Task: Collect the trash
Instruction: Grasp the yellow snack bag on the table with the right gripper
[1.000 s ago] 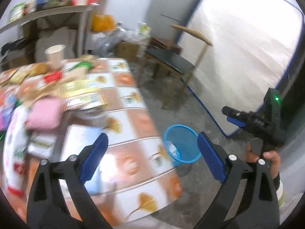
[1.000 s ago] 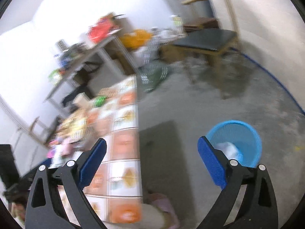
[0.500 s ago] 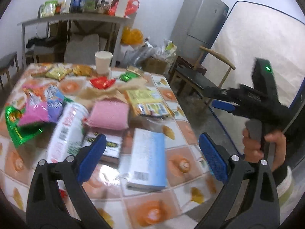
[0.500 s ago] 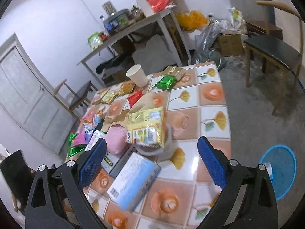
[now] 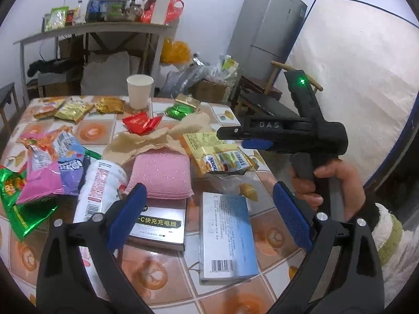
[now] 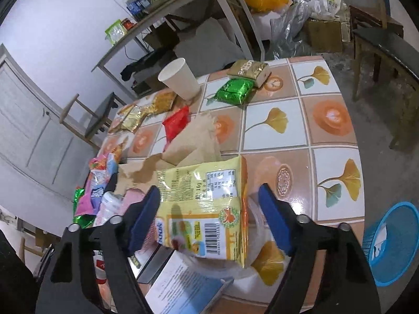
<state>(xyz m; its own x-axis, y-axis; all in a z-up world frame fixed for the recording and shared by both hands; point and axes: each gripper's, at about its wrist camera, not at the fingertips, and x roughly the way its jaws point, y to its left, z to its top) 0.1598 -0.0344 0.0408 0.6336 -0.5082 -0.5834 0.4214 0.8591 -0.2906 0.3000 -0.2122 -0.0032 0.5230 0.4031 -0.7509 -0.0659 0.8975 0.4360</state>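
Snack wrappers litter the tiled table [image 5: 167,264]. A yellow snack packet [image 6: 207,204] rests on a clear bowl. My right gripper [image 6: 209,219] is around that yellow packet [image 5: 217,154]. Its jaws are closing with the packet between them, and the pads have not reached it. A hand [image 5: 337,185] holds the right gripper [image 5: 235,138] above the packet in the left wrist view. My left gripper [image 5: 207,214] hovers wide over a blue-white box [image 5: 226,235] and a dark box [image 5: 159,222]. Its jaws are closing slightly with nothing between them. The blue bin [image 6: 392,240] stands on the floor.
A white paper cup [image 5: 139,90], red wrapper [image 5: 141,123], green wrapper [image 6: 234,91], brown paper [image 5: 149,141], pink sponge [image 5: 162,175] and pink-purple bags [image 5: 49,167] crowd the table. A chair [image 6: 385,44] and a fridge [image 5: 264,26] stand beyond its far edge.
Both views swung from the floor and blue bin onto the table. The right gripper came down around the yellow packet and its jaws narrowed. The left gripper moved closer over the boxes.
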